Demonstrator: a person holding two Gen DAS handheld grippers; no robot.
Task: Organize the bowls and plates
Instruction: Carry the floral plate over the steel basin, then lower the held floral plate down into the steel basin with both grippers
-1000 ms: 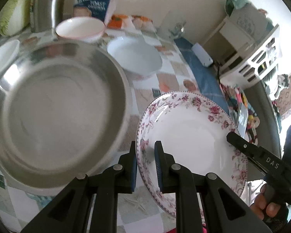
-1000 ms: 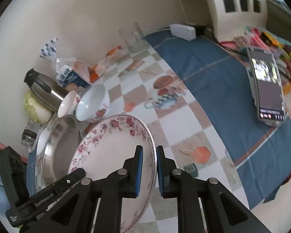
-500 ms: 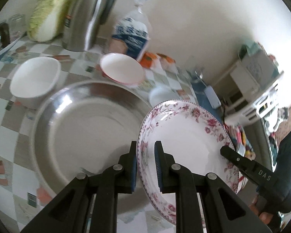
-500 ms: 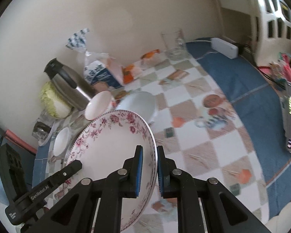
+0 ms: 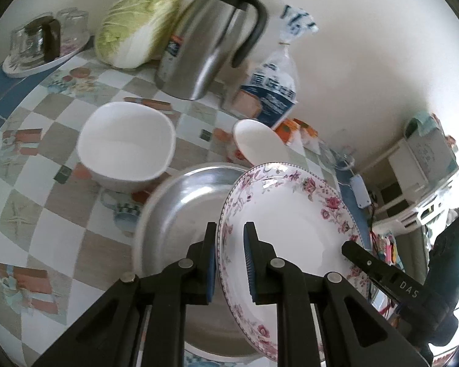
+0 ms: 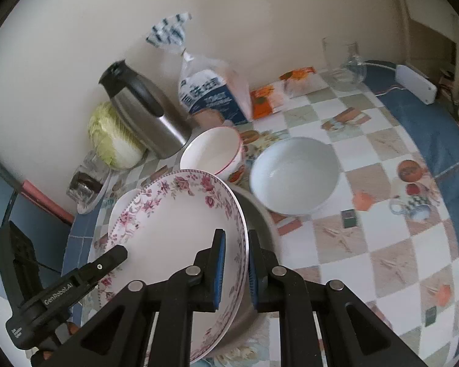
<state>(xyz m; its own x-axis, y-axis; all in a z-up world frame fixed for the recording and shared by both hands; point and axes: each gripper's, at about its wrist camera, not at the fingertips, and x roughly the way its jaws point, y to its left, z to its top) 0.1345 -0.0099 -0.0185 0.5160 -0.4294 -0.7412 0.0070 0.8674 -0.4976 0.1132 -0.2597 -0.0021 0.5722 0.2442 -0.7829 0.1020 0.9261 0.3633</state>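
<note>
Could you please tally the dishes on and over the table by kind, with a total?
Floral plates: 1, the floral plate held at its rim by both hand-held grippers.
Metal basins: 1, the steel basin.
White bowls: 3, the squarish bowl, the red-rimmed bowl and the round bowl.
Total: 5.

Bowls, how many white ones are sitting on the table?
3. A squarish white bowl sits left of the metal pan, a red-rimmed white bowl by the steel jug, and a round white bowl right of it. Others may hide behind the floral plate.
</note>
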